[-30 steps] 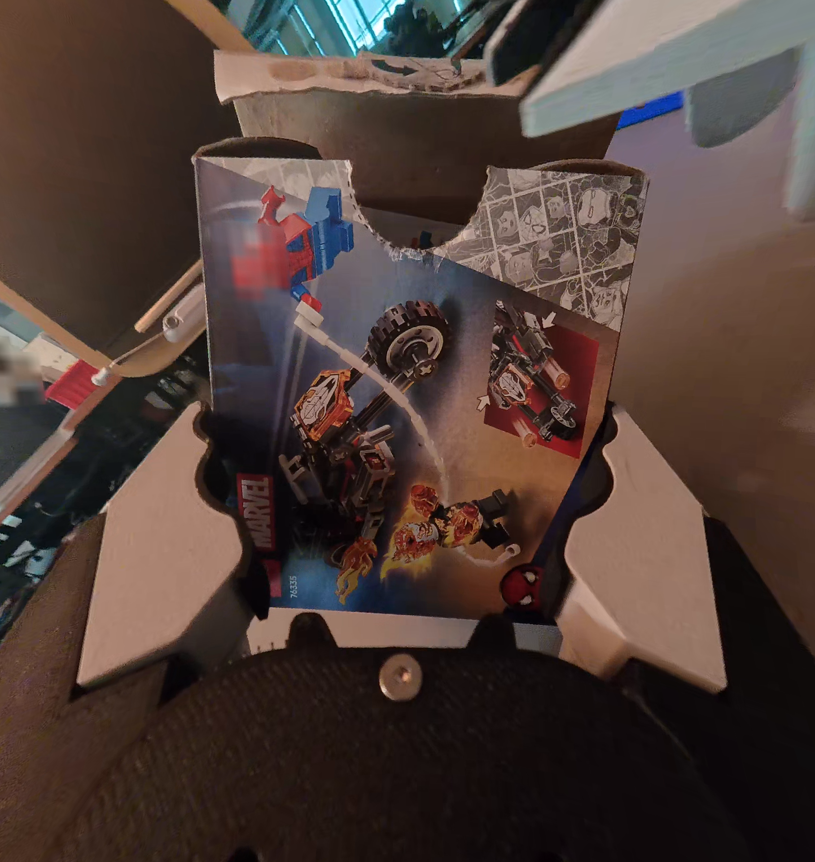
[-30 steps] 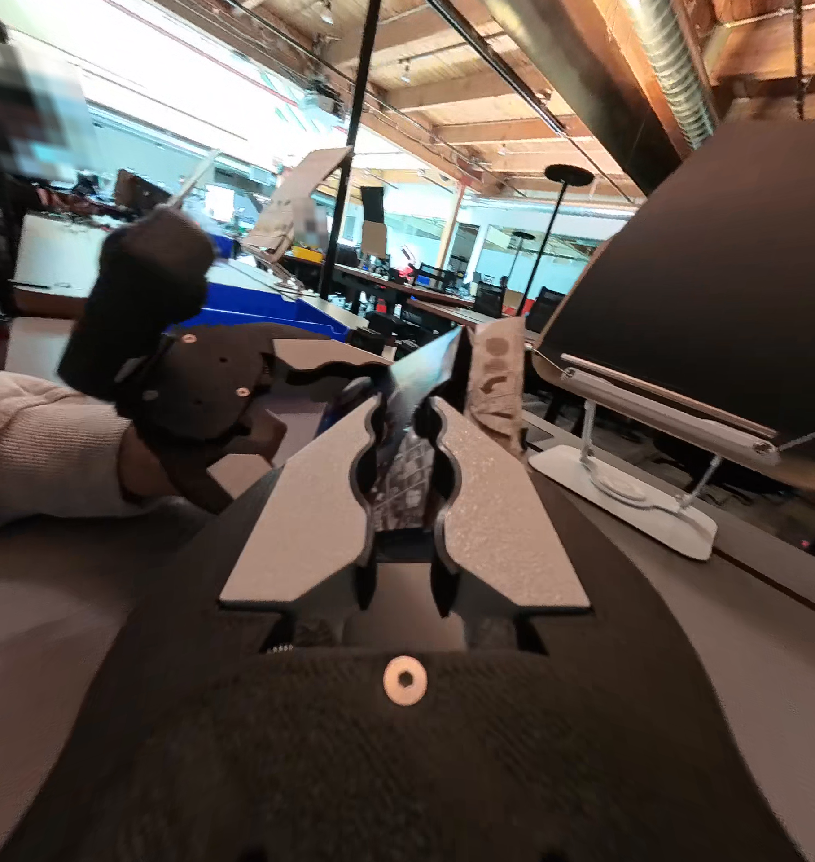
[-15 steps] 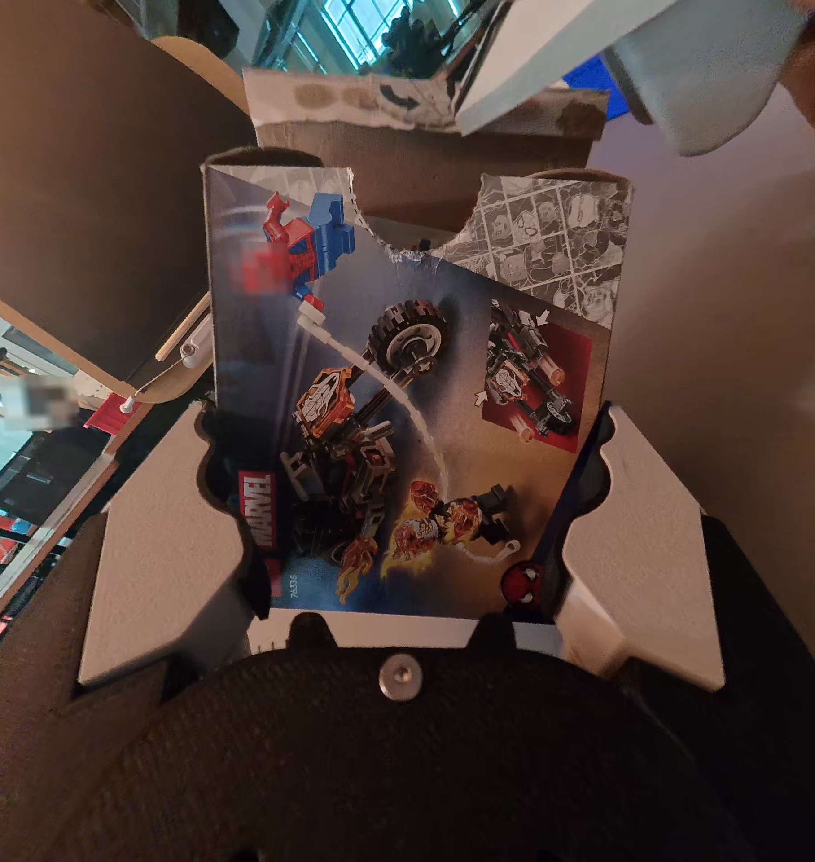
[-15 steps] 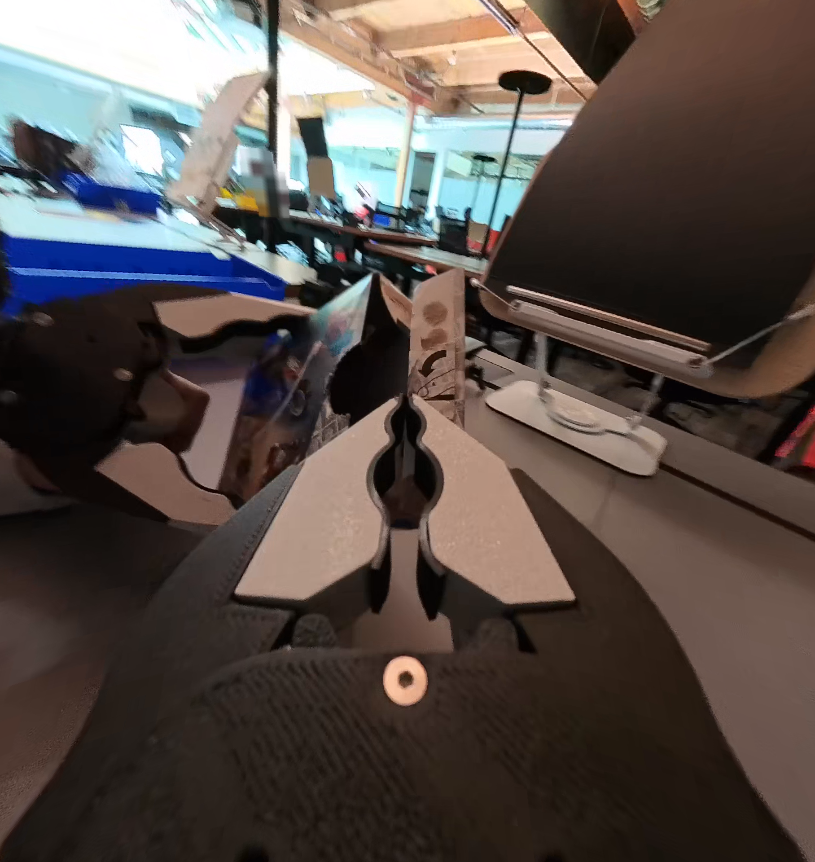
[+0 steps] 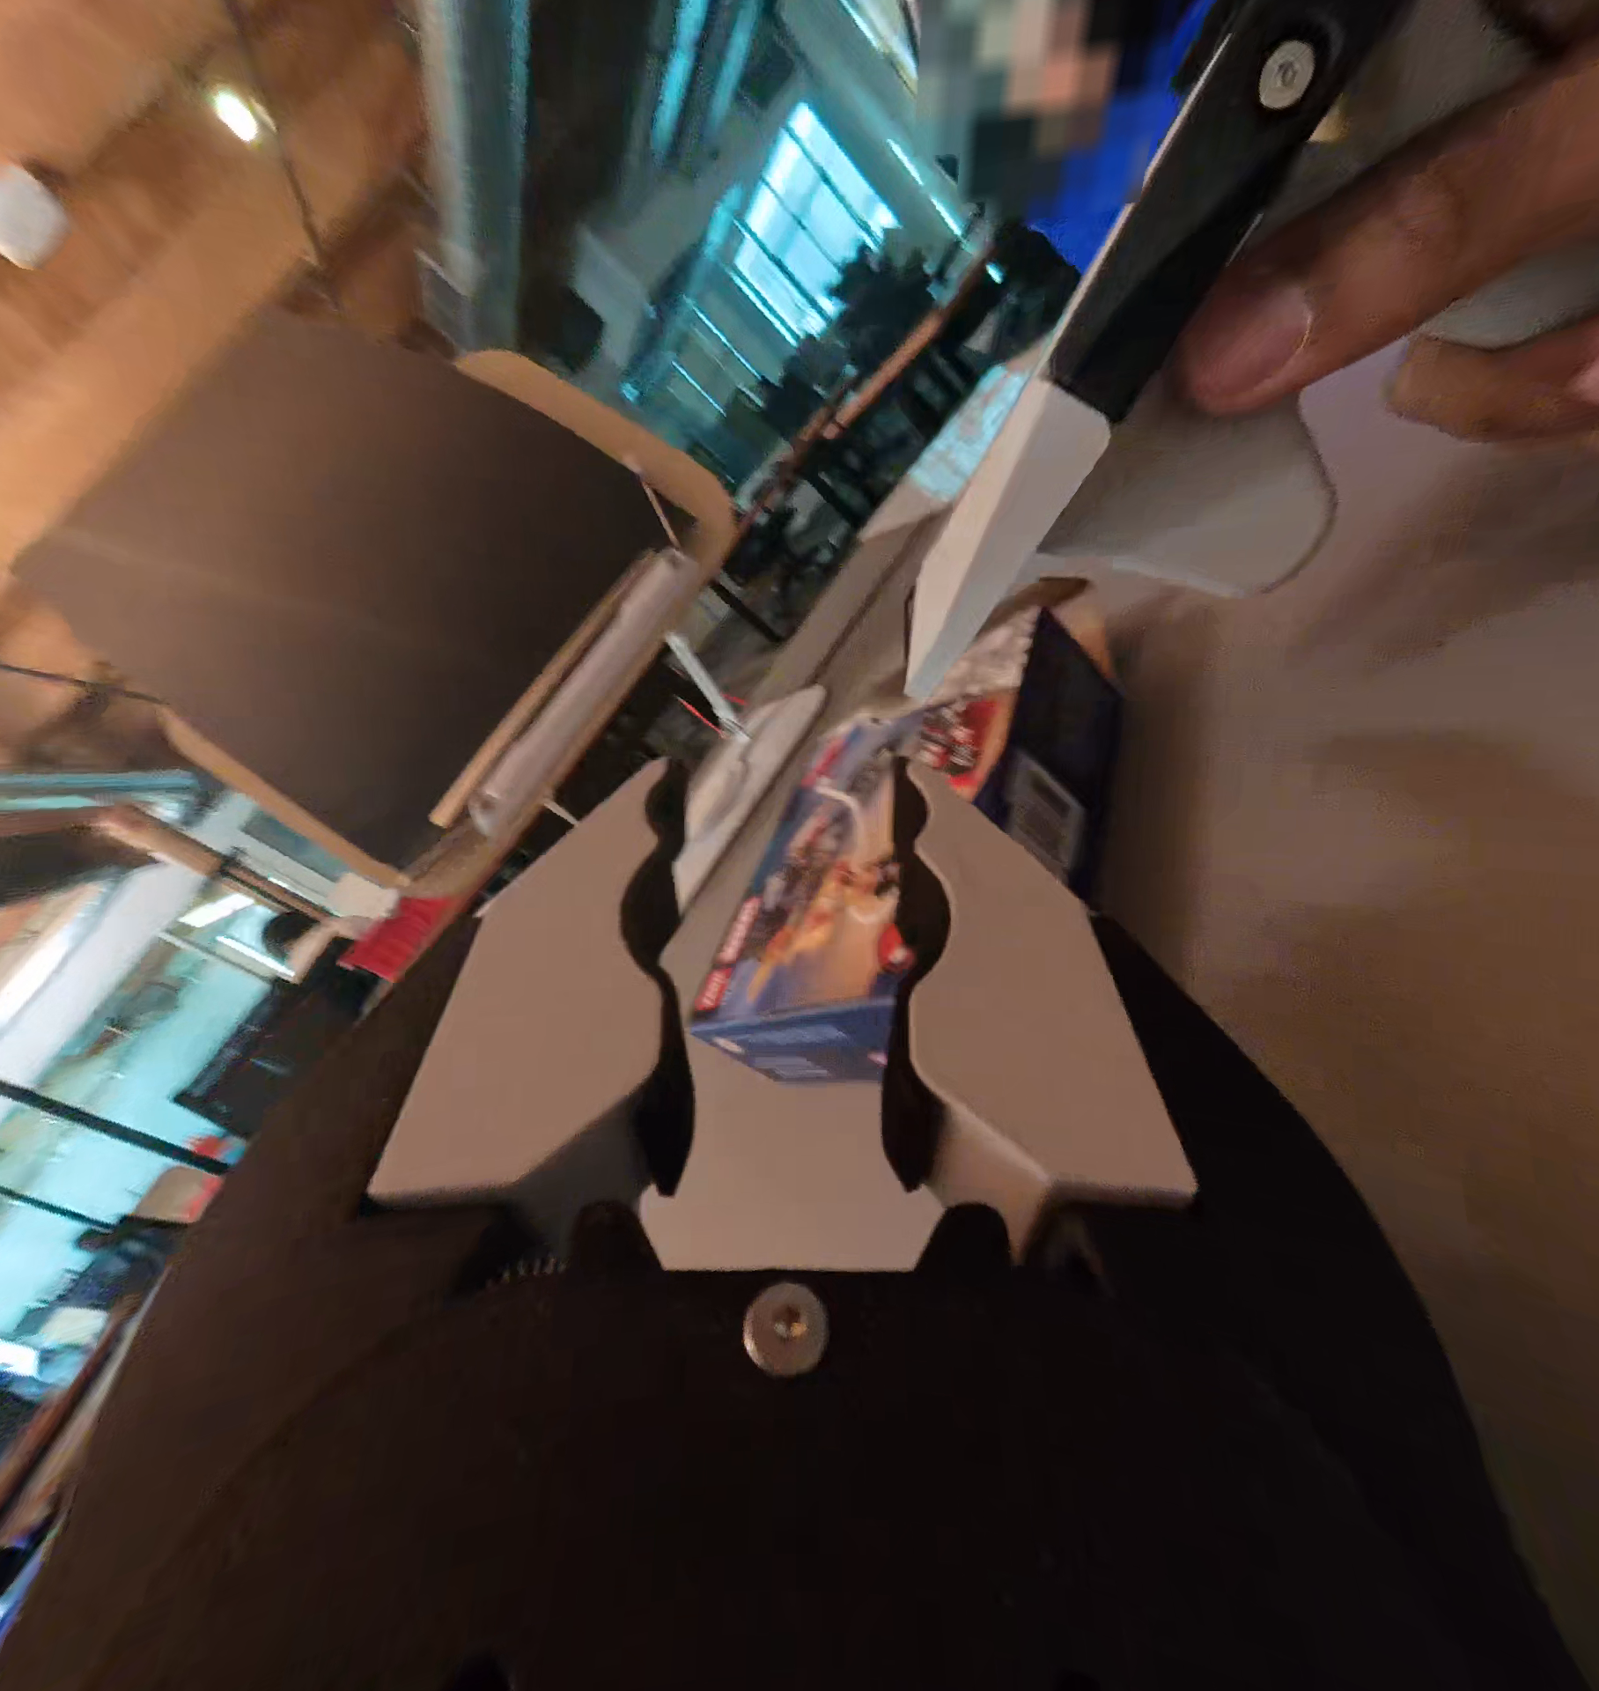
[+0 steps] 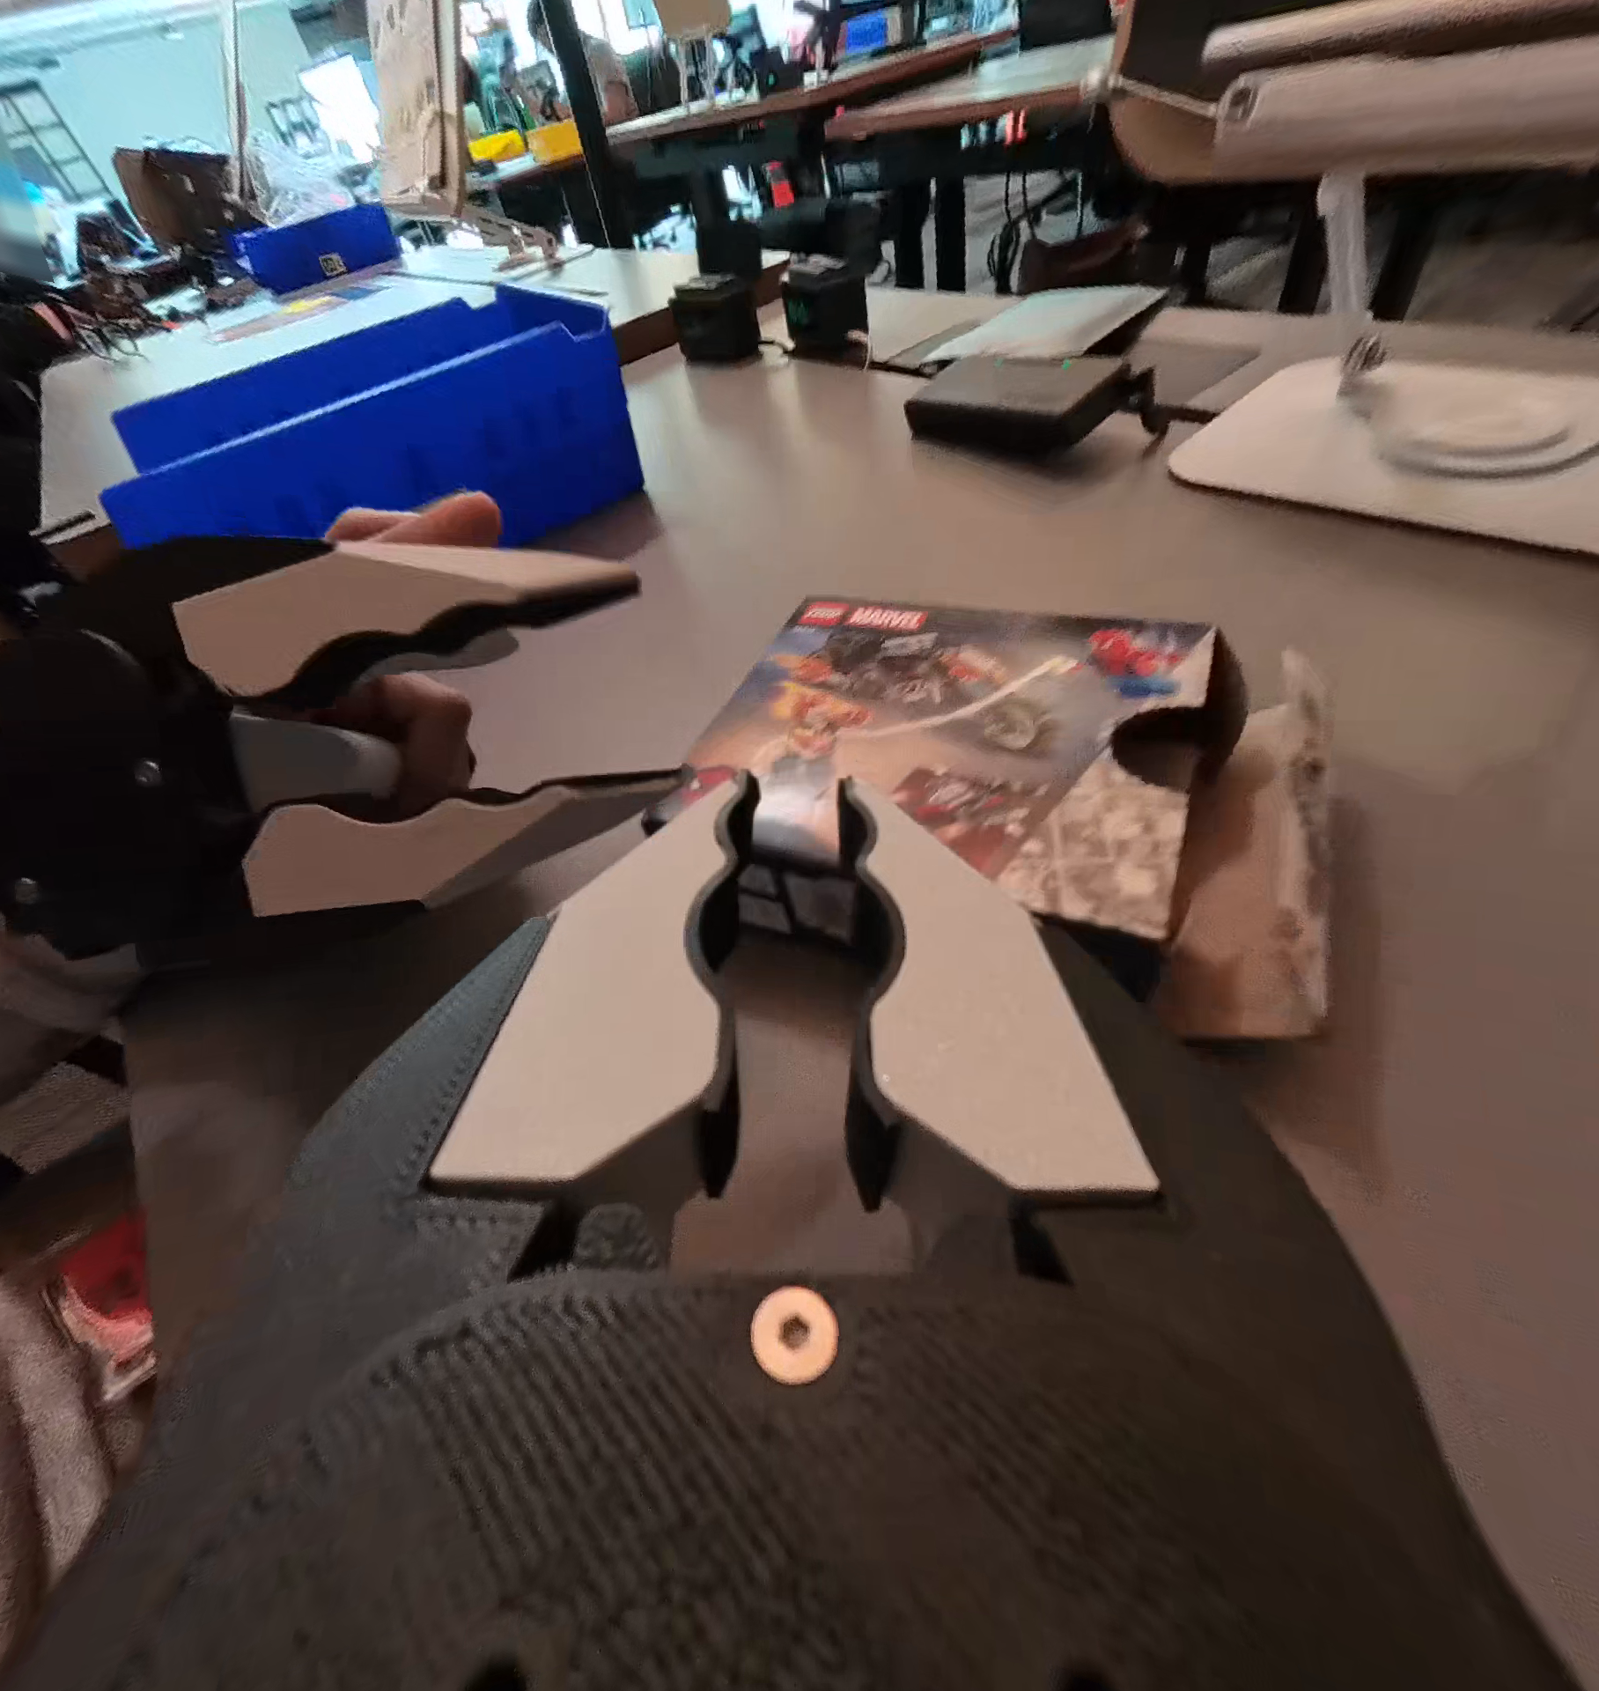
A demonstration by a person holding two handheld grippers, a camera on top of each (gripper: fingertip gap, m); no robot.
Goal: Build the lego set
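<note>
The lego box point(image 6: 960, 714) lies flat on the grey table point(image 6: 1464, 915), picture side up, with its torn end open to the right and a brown cardboard flap point(image 6: 1253, 851) folded out. My right gripper point(image 6: 794, 794) is open by a narrow gap and empty, just short of the box's near edge. My left gripper point(image 6: 654, 682) is open on its side at the box's left corner, holding nothing. In the left wrist view the box point(image 5: 805, 952) lies just beyond my open left gripper point(image 5: 787, 796). A finger point(image 5: 1006, 549) of the right gripper hangs over the box's far end.
A blue bin point(image 6: 393, 421) stands at the back left. A flat black device point(image 6: 1015, 403) and two small black cubes point(image 6: 713, 316) sit farther back. A white stand base point(image 6: 1418, 457) carrying a dark board point(image 5: 320, 567) is at the back right. The tips of one gripper are about 4 centimetres away from the tips of the other.
The left gripper has opened and let go of the box, which went from upright in its fingers to flat on the table. The right gripper has opened, released the flap and pulled back.
</note>
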